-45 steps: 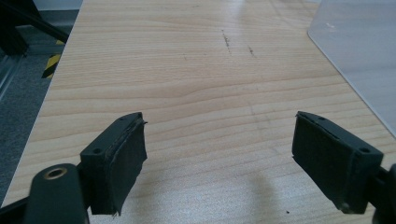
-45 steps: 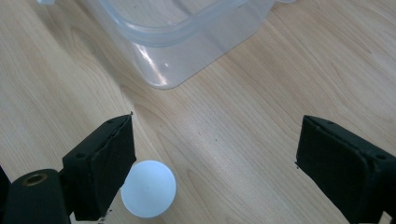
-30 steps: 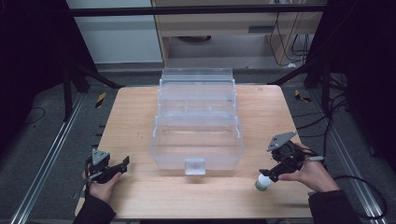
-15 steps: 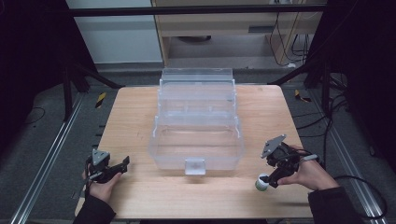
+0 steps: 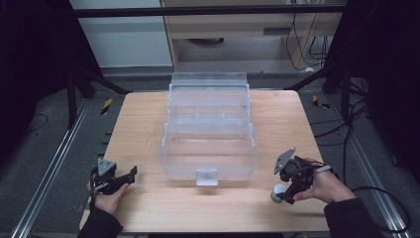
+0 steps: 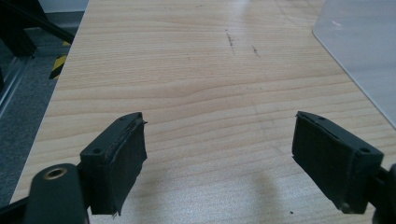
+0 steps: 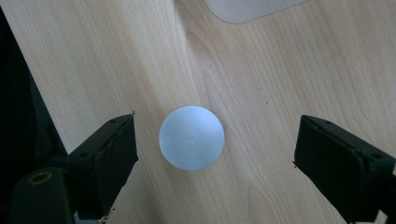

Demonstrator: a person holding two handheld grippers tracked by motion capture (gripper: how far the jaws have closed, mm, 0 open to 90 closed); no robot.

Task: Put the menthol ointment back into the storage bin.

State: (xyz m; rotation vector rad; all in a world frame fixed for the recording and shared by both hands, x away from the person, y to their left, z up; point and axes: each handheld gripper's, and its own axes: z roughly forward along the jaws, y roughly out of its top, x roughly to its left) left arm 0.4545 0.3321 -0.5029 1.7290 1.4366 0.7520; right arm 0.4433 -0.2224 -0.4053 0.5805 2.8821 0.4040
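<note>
A small round object with a pale, smooth top (image 7: 191, 137) stands on the wooden table (image 5: 148, 124) near its front right. In the high view the round object (image 5: 278, 192) looks white with a greenish base. My right gripper (image 7: 217, 136) points down over it, open, one jaw on each side and neither touching. From above, the right gripper (image 5: 287, 190) sits in a hand right beside the object. My left gripper (image 6: 219, 140) is open over bare wood, and the left gripper (image 5: 130, 174) rests at the table's front left corner.
A clear plastic tiered box (image 5: 210, 129) with a front latch (image 5: 206, 176) takes up the table's middle, its lid raised at the back. A corner of the clear box (image 6: 364, 42) lies ahead and right of the left jaws. Metal rails and cables run beside the table.
The right hand and gripper have shifted slightly left and toward the front edge, closing in over the round object. The object and the left gripper have stayed put.
</note>
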